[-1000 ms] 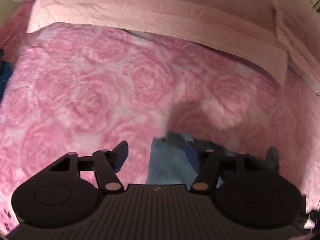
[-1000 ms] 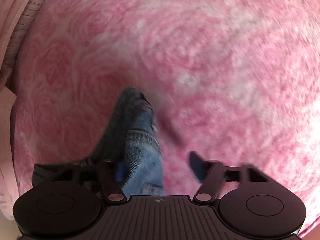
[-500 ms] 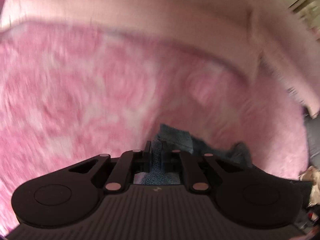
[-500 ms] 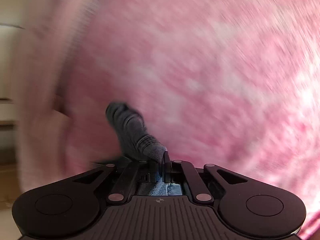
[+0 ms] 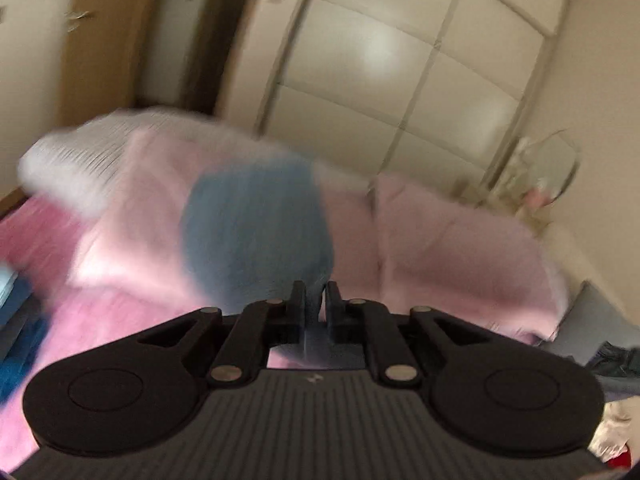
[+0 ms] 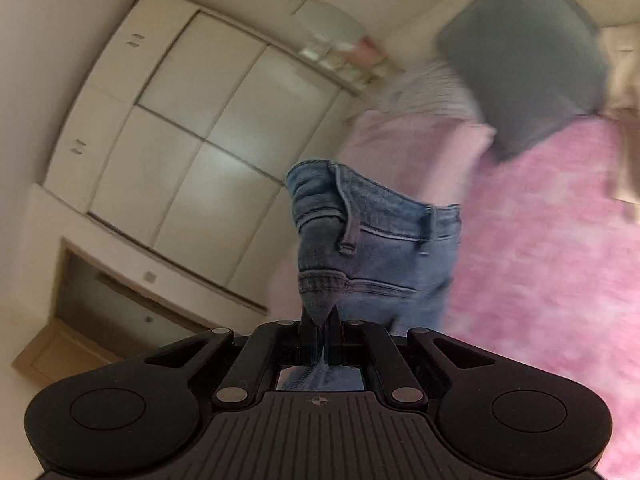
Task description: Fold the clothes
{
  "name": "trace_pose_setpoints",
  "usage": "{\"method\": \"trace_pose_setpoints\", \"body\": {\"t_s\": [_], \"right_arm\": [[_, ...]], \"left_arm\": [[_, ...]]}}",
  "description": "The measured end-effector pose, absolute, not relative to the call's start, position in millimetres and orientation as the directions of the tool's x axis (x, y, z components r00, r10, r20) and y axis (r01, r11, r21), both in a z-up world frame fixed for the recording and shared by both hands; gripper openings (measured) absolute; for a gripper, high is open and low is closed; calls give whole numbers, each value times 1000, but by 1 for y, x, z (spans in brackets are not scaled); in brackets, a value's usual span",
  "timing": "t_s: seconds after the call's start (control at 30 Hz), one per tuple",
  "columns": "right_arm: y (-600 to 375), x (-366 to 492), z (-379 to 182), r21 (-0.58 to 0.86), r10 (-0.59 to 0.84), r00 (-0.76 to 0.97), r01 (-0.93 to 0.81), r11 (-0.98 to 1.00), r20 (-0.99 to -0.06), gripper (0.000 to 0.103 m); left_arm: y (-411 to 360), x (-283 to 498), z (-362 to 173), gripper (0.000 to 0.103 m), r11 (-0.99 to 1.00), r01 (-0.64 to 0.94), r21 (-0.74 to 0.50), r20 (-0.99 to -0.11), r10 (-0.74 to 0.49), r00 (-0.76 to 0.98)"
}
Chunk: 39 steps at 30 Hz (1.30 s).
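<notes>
A pair of blue jeans hangs in the air, held by both grippers above the pink rose-patterned bed cover. My right gripper is shut on the denim near the waistband, where belt loops and a pocket seam show. My left gripper is shut on another part of the jeans, which look blurred in the left wrist view. Both cameras are tilted up toward the room.
A cream wardrobe stands behind the bed. Pale pink pillows and a grey cushion lie at the bed's head. A wooden door frame is at the left. Blue items lie at the left edge of the bed.
Both grippers went from open over the jeans on the bed to shut on the denim. They then lifted it up, so the views swing from the bed cover to the wardrobe.
</notes>
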State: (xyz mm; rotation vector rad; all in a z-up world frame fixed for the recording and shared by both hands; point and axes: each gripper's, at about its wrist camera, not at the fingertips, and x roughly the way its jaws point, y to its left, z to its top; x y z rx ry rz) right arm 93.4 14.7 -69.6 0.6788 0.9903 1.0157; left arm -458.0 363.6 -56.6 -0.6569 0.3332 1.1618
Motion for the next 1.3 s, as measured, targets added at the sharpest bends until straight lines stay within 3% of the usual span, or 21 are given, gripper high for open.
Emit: {"method": "trace_pose_setpoints", "body": {"t_s": [0.07, 0.13, 0.17, 0.23, 0.3, 0.43, 0.63, 0.9, 1.03, 1.1, 1.13, 1.17, 1.23, 1.27, 1.3], "right_arm": [[-26, 85, -107, 779, 829, 177, -284, 559, -530, 1], [-61, 84, -155, 678, 694, 124, -150, 719, -709, 28], [-82, 81, -174, 610, 618, 117, -96, 786, -778, 33], [-120, 73, -206, 491, 490, 102, -21, 871, -866, 34], [-134, 66, -221, 446, 445, 87, -9, 895, -891, 34], [-126, 75, -245, 420, 419, 86, -11, 908, -904, 36], [-110, 95, -293, 440, 438, 80, 14, 898, -896, 50], [-121, 95, -351, 595, 571, 180, 136, 792, -801, 53], [-119, 94, -371, 632, 596, 226, 148, 761, -770, 53], [-116, 95, -375, 641, 602, 241, 135, 756, -761, 54], [-114, 95, -376, 643, 603, 248, 130, 755, -758, 54], [-113, 97, -377, 645, 603, 252, 136, 752, -757, 54], [-111, 101, -377, 635, 590, 261, 144, 759, -764, 53], [-109, 103, -376, 621, 575, 267, 142, 770, -774, 50], [-107, 106, -375, 608, 560, 272, 141, 782, -783, 14]], "left_arm": [[330, -481, -99, 15, 113, -953, -282, -687, 669, 282], [297, -502, -150, 16, -29, -976, -215, -820, 548, 164], [281, -513, -173, 16, -90, -981, -173, -871, 480, 110], [254, -529, -201, 16, -144, -985, -100, -917, 396, 35], [240, -535, -212, 16, -161, -984, -75, -929, 370, 10], [237, -532, -219, 35, -162, -982, -101, -912, 409, 26], [283, -519, -267, 38, -185, -960, -209, -888, 448, 107], [380, -517, -339, 44, -210, -955, -208, -845, 531, 67], [416, -521, -372, 45, -282, -935, -215, -859, 510, 44], [426, -521, -383, 42, -299, -931, -208, -856, 516, 26], [429, -519, -385, 30, -296, -934, -199, -851, 525, 15], [430, -517, -384, 5, -277, -943, -186, -846, 532, 11], [429, -518, -376, 4, -238, -951, -198, -832, 553, 35], [423, -521, -368, 4, -229, -952, -205, -823, 567, 40], [411, -526, -355, 4, -213, -959, -189, -814, 581, 31]]}}
